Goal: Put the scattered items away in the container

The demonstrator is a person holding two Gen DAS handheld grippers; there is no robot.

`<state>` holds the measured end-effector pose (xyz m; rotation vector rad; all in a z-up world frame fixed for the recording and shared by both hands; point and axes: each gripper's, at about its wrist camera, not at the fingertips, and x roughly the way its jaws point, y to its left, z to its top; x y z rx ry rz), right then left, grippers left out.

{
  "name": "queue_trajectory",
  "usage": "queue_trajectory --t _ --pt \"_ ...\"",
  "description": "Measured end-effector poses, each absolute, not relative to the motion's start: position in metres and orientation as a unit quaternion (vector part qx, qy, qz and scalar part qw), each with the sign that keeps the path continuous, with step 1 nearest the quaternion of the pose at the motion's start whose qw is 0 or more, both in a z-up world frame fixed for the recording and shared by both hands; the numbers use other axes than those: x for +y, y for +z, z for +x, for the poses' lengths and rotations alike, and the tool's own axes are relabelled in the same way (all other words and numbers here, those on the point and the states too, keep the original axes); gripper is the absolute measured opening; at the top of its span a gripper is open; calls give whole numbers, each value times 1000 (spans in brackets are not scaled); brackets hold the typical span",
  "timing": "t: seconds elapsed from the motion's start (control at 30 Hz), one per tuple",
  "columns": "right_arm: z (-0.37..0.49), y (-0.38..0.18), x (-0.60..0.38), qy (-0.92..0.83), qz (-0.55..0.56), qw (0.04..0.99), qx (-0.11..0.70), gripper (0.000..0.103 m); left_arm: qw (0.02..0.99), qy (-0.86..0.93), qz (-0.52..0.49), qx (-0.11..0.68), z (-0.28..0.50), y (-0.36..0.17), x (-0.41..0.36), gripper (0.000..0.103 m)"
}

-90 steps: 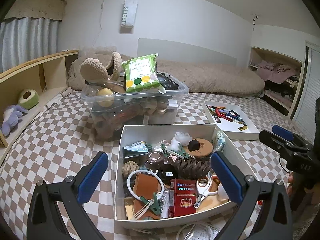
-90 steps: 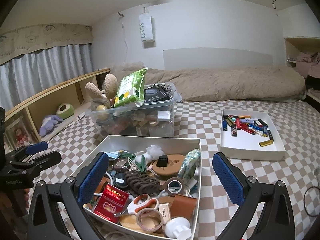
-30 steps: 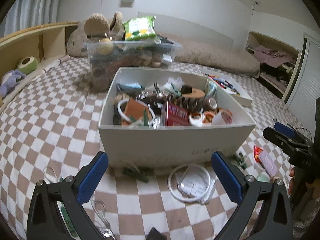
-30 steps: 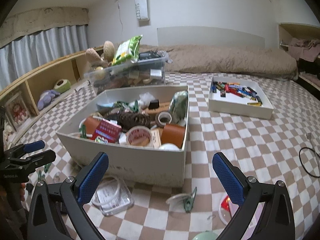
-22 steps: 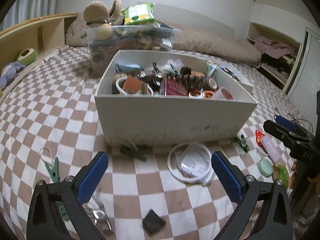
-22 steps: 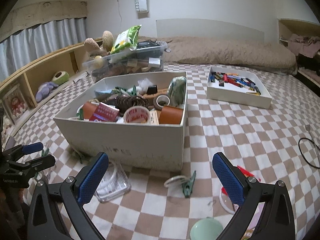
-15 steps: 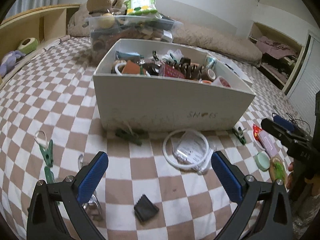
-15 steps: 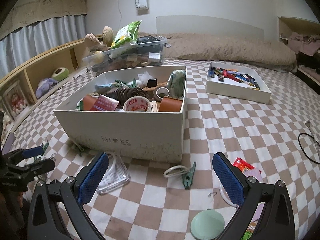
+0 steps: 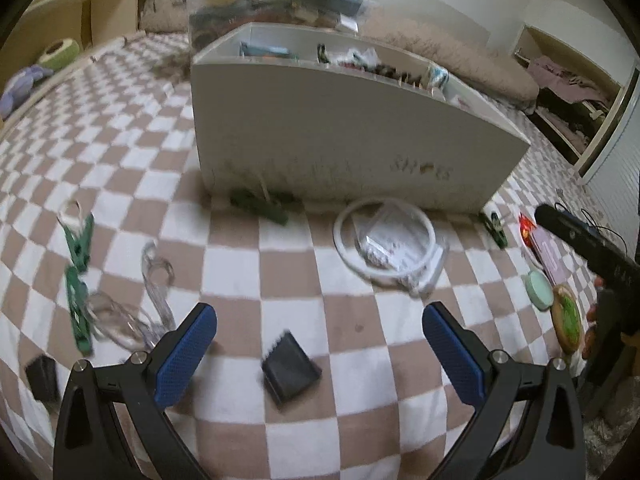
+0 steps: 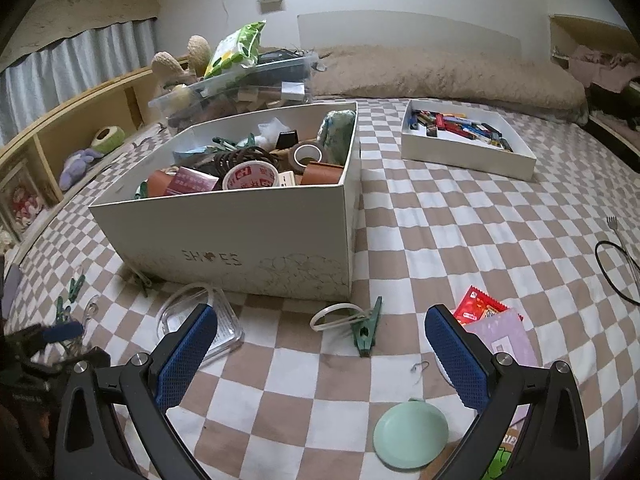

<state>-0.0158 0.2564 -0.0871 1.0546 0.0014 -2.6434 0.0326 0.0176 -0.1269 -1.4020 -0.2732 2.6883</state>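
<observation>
Over the checked bedcover (image 9: 360, 344), low and close now: both cameras down from a raised look into the white shoebox (image 10: 256, 236) 3.0 s ago to a near-surface view of the clutter in front of it. Left gripper (image 9: 320, 344) with fingers spread wide, holding nothing; small black square item (image 9: 291, 368) lying directly between the blue pads (image 9: 186, 348), not yet touched. Right gripper (image 10: 320, 352) likewise wide and empty, aimed at the gap holding the green clothespin (image 10: 366, 330) and the white loop (image 10: 332, 316) touching it.

Still outside the box, per both views:
- white ring with clear packet (image 9: 386, 240), just in front of the box wall
- dark green clip (image 9: 260, 208) against the foot of the box
- 2 green pegs (image 9: 78, 276) and clear hooks (image 9: 154, 276) to the left
- mint round lid (image 10: 410, 434), red sachet (image 10: 480, 306) and lilac card (image 10: 506, 338) to the right

Box already heaped with tape rolls and oddments; room tight but usable, by appearance.

Assessment: survey phase over, pick-up phase at hand. Black square the likely first grasp for the left; flat and thin, so a low, level closing probably needed. No scattered item yet collected in this pass.
</observation>
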Motion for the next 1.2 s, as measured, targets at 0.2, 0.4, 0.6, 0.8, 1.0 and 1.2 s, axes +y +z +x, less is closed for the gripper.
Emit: queue_trajectory --t 0.2,0.4,0.6,0.8,1.0,1.2 --pt "-15 -89 253 -917 368 152 10 103 48 871 -483 -82 39 -140 22 102" --pt "-8 -92 234 -915 360 178 43 103 60 866 -486 -99 37 -143 20 102" --pt "-6 -97 221 -909 367 186 73 103 77 867 -483 -101 32 -144 24 102" --pt "-14 -97 237 -909 376 178 38 103 104 867 -475 -113 24 -141 30 102" --pt "-23 -96 254 -911 386 132 64 103 76 875 -471 -85 33 -138 27 102" --pt "-41 -113 254 -896 409 106 138 103 52 871 -483 -69 36 -144 20 103"
